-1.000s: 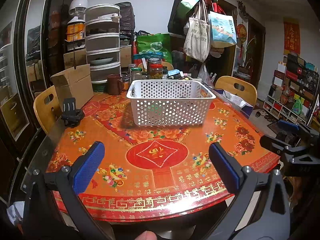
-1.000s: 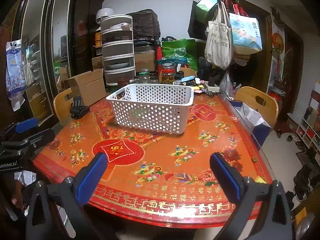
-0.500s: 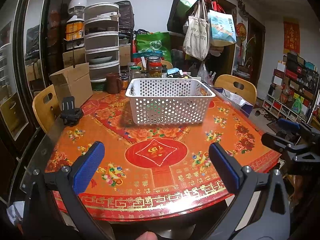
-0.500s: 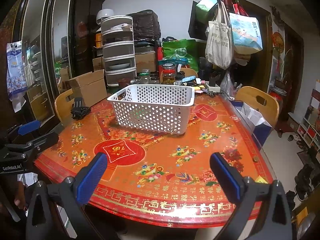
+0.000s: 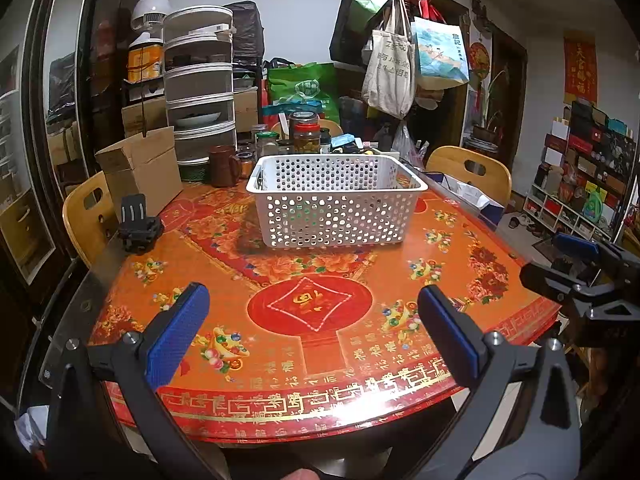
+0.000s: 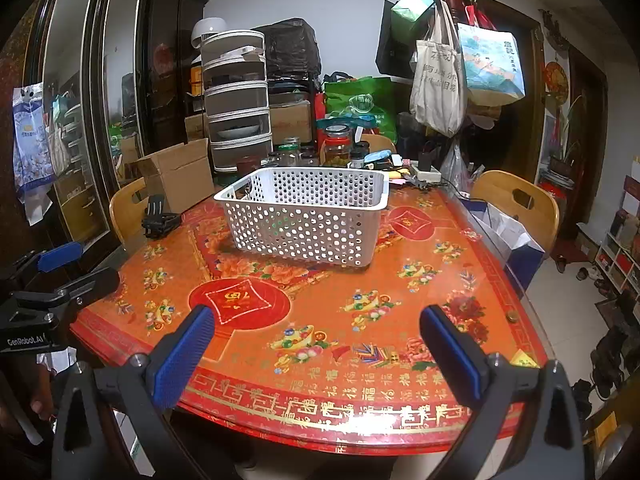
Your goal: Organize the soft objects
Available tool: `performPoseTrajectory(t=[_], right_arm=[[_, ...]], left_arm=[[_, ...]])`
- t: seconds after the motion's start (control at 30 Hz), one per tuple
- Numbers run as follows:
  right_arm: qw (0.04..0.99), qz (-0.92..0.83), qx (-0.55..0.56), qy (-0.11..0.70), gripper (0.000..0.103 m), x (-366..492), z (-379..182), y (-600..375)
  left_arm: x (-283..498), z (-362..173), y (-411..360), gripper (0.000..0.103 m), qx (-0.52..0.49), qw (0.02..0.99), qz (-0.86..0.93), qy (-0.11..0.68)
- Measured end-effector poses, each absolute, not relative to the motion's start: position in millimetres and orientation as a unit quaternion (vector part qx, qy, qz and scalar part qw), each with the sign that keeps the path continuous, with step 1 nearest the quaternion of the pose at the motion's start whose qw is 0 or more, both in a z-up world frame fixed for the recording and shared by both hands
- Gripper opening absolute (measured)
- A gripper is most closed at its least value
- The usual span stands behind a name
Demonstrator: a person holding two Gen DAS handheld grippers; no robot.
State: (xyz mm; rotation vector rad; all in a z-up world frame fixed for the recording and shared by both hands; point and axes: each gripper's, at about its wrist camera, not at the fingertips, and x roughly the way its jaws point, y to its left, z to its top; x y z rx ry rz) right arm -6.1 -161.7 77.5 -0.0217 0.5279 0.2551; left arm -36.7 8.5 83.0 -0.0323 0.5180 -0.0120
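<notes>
Left gripper: spread wide, holding nothing, lower frame.
Right gripper: spread wide, holding nothing, lower frame.
Basket: white, perforated, centre frame on the red table.
Soft objects: cannot tell.

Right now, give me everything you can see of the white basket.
The basket is a white rectangular bin, apparently plastic, its walls perforated with rows of round holes under a solid rolled rim. It stands upright on the red patterned table, toward the far side, in front of the jars. Nothing shows above its rim; something greenish glimpsed through the holes can't be identified. Neither gripper touches it.
</notes>
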Motion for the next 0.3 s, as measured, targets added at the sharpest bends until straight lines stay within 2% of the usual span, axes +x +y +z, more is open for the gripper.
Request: performPoseTrajectory(t=[0.3], right_arm=[[0.957, 0.126, -0.009, 0.262, 0.102, -5.1, 75.8, -162.9]], left_arm=[[-37.1, 81.4, 3.3, 0.103, -0.013, 0.967, -0.013, 0.254]])
